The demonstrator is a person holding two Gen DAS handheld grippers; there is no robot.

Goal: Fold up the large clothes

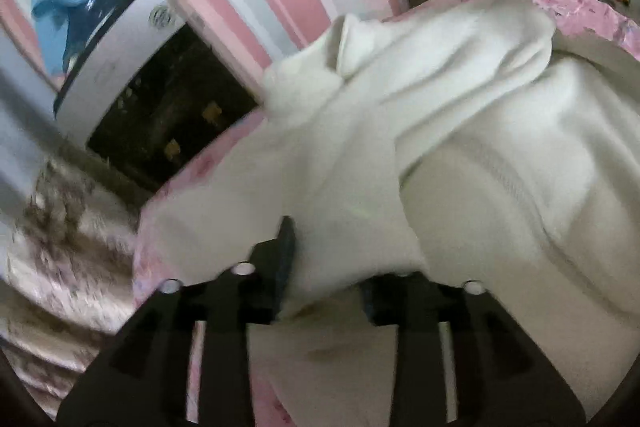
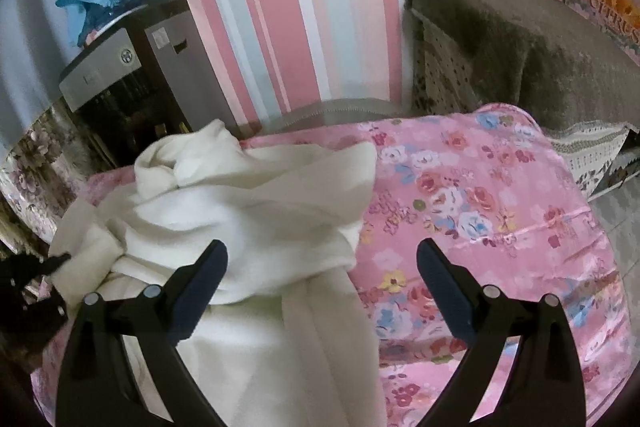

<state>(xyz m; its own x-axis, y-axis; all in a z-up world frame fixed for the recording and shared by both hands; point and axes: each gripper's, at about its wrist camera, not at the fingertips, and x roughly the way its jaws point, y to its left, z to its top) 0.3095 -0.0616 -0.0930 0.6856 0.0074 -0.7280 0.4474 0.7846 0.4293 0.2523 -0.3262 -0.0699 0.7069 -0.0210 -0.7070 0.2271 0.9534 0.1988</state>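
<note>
Garment (image 2: 256, 195): soft, cream, rumpled fleece

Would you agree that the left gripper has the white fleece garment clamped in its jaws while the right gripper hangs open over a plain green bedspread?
Not quite: the bedspread is not plain green. The right wrist view shows a pink floral satin bedspread. The rest holds: the left gripper has the white fleece garment clamped in its jaws, and the right gripper hangs open over the bedspread.
</note>
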